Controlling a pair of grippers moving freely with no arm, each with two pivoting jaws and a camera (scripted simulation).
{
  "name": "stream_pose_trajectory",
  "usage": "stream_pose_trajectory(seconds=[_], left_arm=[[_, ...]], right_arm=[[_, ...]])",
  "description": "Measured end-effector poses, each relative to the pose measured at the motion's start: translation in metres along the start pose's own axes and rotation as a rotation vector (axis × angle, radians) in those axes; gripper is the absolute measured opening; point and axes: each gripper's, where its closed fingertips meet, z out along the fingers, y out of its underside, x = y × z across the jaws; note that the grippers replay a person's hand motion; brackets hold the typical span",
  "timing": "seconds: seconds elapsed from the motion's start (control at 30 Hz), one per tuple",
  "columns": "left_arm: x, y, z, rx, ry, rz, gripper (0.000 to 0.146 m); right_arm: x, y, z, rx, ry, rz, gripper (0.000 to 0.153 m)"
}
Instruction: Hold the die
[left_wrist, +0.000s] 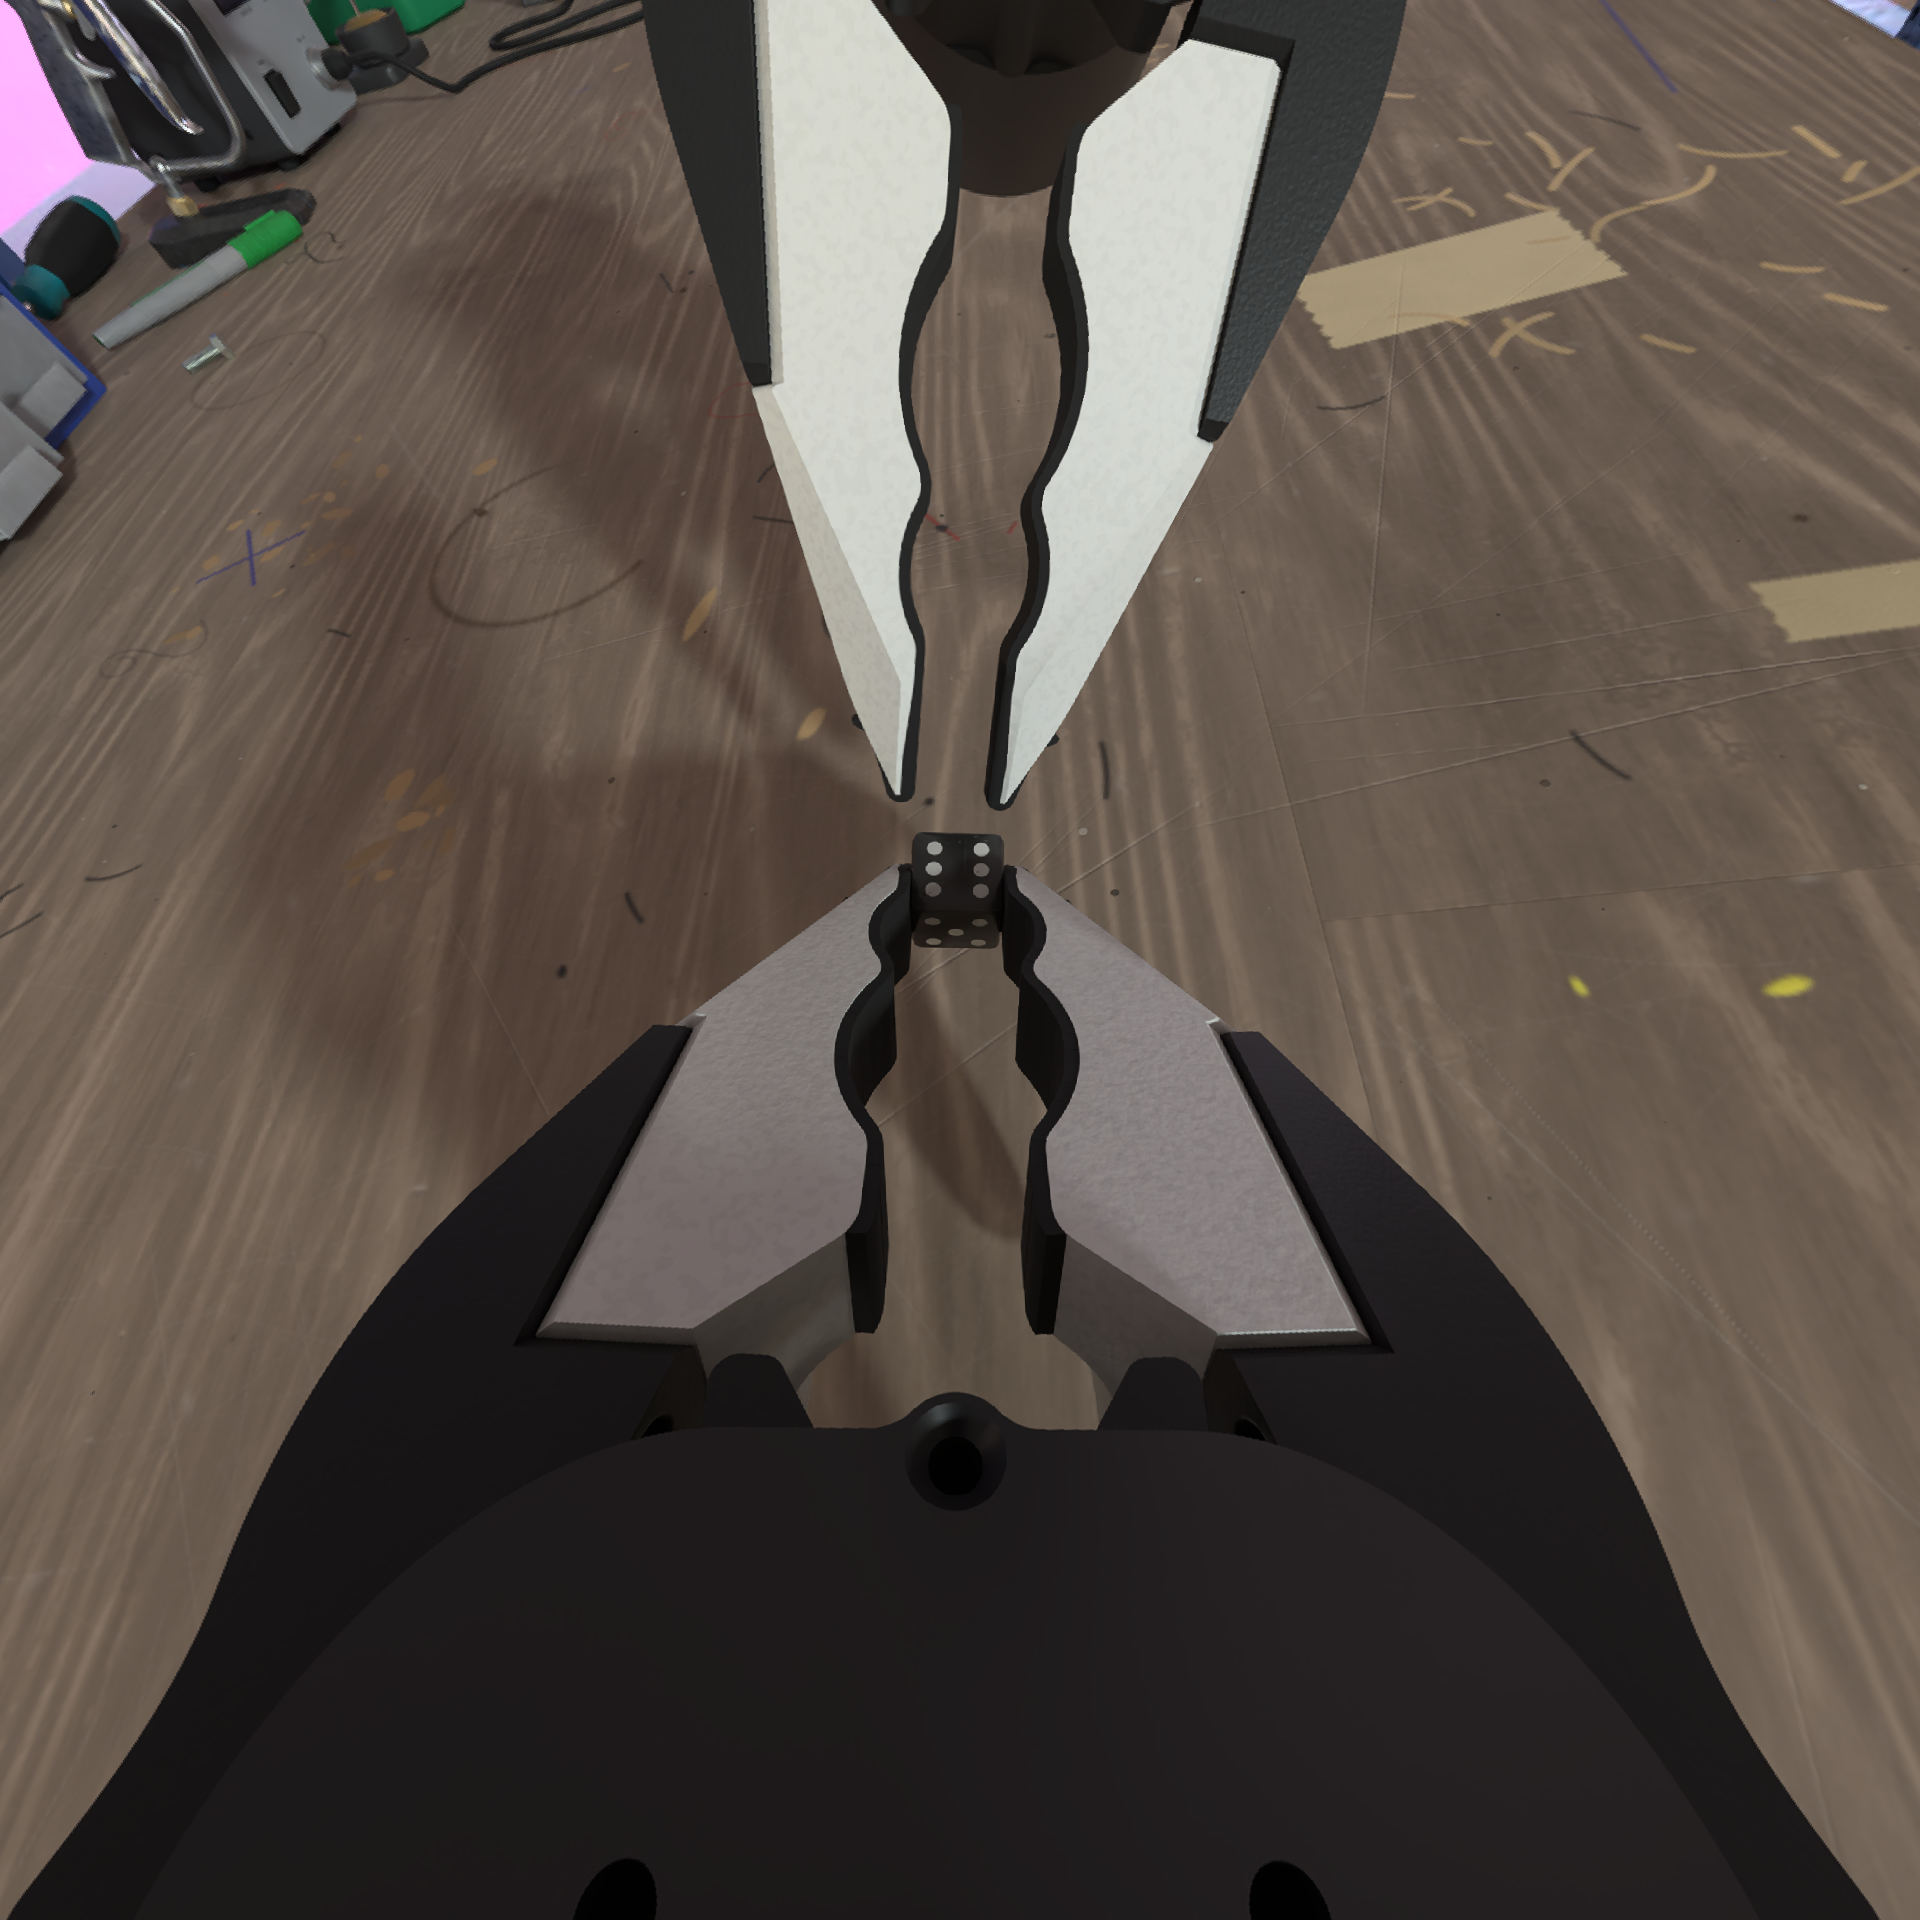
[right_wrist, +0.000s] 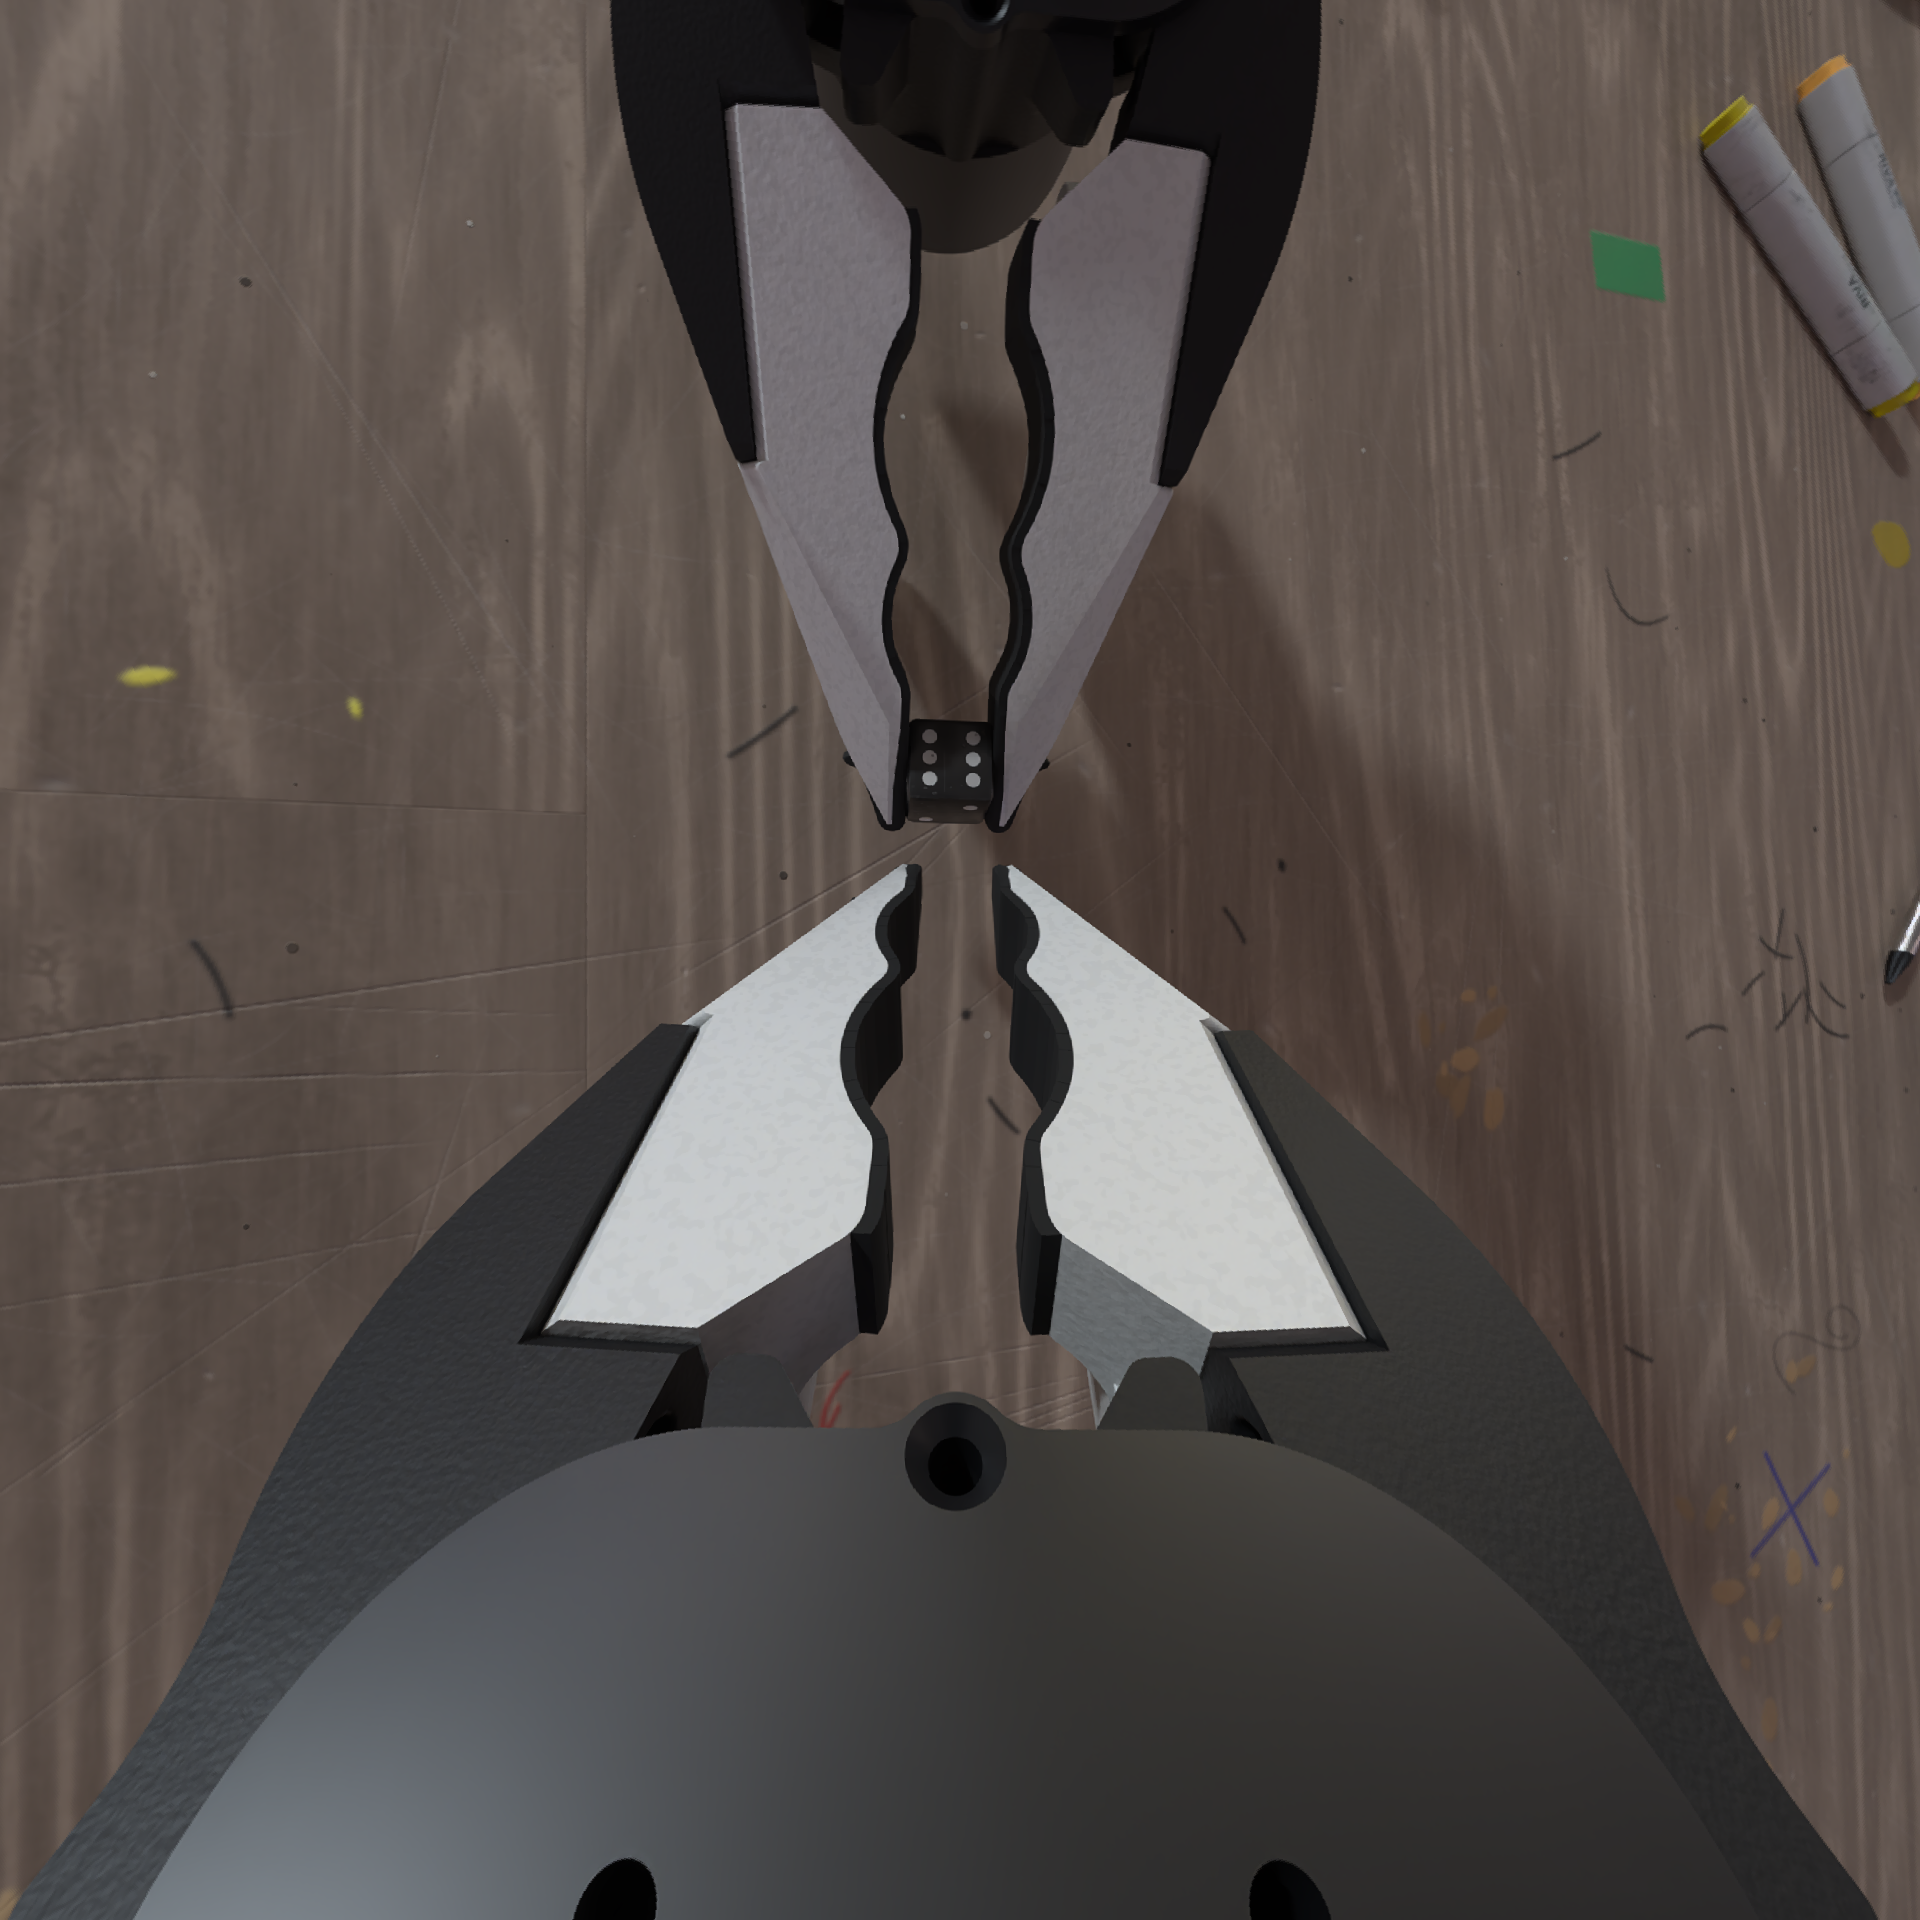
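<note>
A small black die (left_wrist: 956, 878) with white pips sits between the fingertips of my left gripper (left_wrist: 956, 883), which is shut on it just above the wooden table. In the right wrist view the die (right_wrist: 948, 769) shows gripped at the tips of the left gripper (right_wrist: 948, 821), which reaches in from the top. My right gripper (right_wrist: 956, 873) faces it tip to tip, a short gap from the die. Its fingers stand slightly apart and hold nothing. It also shows in the left wrist view (left_wrist: 951, 800), reaching in from the top.
On the wooden table (left_wrist: 1455, 1039), a green-capped marker (left_wrist: 208, 275), a bolt (left_wrist: 205, 355) and a grey machine (left_wrist: 260, 83) lie at the far left, with tape strips (left_wrist: 1455, 286) to the right. Two grey markers (right_wrist: 1808, 249) and a green square (right_wrist: 1626, 267) lie at the upper right.
</note>
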Motion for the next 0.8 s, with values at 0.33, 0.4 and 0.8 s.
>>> stream_pose_trajectory(seconds=[0.33, 0.4, 0.8], left_arm=[[0.0007, -0.0013, 0.0024, -0.001, 0.002, 0.007, 0.016], [0.0007, -0.0017, 0.0033, 0.0, 0.001, 0.006, 0.016], [0.0016, -0.0026, 0.0045, -0.002, 0.006, 0.007, 0.016]], right_arm=[[-0.001, 0.0019, -0.0021, -0.033, -0.013, -0.011, 0.016], [-0.0031, 0.0013, -0.0024, -0.033, -0.042, 0.002, 0.016], [-0.002, 0.0043, -0.0003, -0.042, -0.051, -0.001, 0.015]])
